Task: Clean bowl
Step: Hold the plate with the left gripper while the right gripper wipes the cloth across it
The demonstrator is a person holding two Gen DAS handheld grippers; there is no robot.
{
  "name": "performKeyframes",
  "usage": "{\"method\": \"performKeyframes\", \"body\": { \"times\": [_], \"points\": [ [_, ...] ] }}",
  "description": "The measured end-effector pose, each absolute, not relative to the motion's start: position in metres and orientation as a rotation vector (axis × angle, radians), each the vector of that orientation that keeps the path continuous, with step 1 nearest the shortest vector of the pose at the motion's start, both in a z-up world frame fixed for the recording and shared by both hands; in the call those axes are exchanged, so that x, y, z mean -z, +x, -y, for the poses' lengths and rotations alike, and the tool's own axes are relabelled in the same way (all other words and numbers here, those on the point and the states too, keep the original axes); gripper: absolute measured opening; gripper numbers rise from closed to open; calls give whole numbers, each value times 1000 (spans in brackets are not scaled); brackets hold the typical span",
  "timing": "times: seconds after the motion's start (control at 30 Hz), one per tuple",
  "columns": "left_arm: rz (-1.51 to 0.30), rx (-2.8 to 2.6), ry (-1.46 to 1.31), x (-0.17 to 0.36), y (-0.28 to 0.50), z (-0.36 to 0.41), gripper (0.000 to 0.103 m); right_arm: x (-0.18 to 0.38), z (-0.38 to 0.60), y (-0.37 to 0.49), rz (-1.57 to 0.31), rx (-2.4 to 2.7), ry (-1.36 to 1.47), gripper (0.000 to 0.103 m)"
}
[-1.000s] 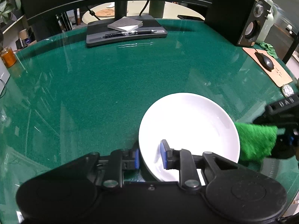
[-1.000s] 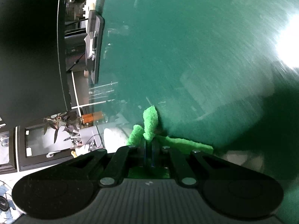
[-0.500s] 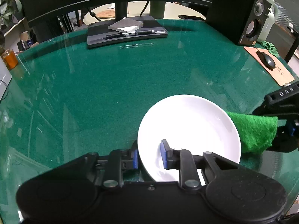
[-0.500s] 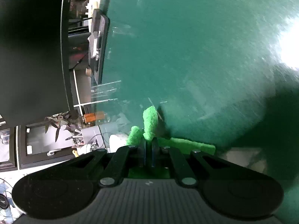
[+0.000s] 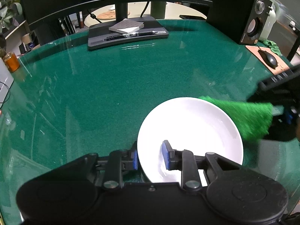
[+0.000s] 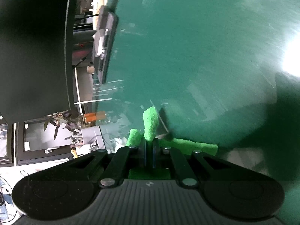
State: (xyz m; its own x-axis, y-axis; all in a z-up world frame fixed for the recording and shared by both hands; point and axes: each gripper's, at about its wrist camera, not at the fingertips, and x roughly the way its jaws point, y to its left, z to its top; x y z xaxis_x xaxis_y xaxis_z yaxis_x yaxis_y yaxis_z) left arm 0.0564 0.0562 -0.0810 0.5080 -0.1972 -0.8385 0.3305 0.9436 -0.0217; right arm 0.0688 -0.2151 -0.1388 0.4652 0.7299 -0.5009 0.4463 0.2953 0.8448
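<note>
A white bowl (image 5: 189, 131) sits on the green glass table (image 5: 112, 93). My left gripper (image 5: 150, 157) straddles its near-left rim, one blue pad outside and one inside; the frames do not show whether the pads press on it. My right gripper (image 6: 149, 150) is shut on a green cloth (image 6: 150, 121). In the left wrist view the right gripper (image 5: 281, 112) comes in from the right and the cloth (image 5: 249, 116) hangs over the bowl's far right rim, blurred by motion. The bowl does not show in the right wrist view.
At the back stands a monitor stand (image 5: 127, 32) with a notepad and pen. A speaker (image 5: 253, 20), a mouse (image 5: 270, 58) on a brown pad and a small green rag lie at the right. An orange jar (image 5: 11, 63) stands at the far left edge.
My right gripper has risen and carried the green cloth leftward, from beside the bowl to over its right rim. The left gripper and bowl have stayed put.
</note>
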Motion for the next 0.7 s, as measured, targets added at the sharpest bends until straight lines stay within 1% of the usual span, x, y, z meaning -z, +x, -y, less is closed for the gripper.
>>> {"method": "performKeyframes", "body": {
  "times": [0.13,0.47,0.7],
  "points": [
    [-986,320,149,81,55,-57,26,140,216,61,-1185,-244,1333,7],
    [-990,313,153,81,53,-56,26,127,192,107,-1158,-297,1243,8],
    [-984,315,169,81,51,-54,30,131,206,85,-1182,-282,1278,8]
  ]
}}
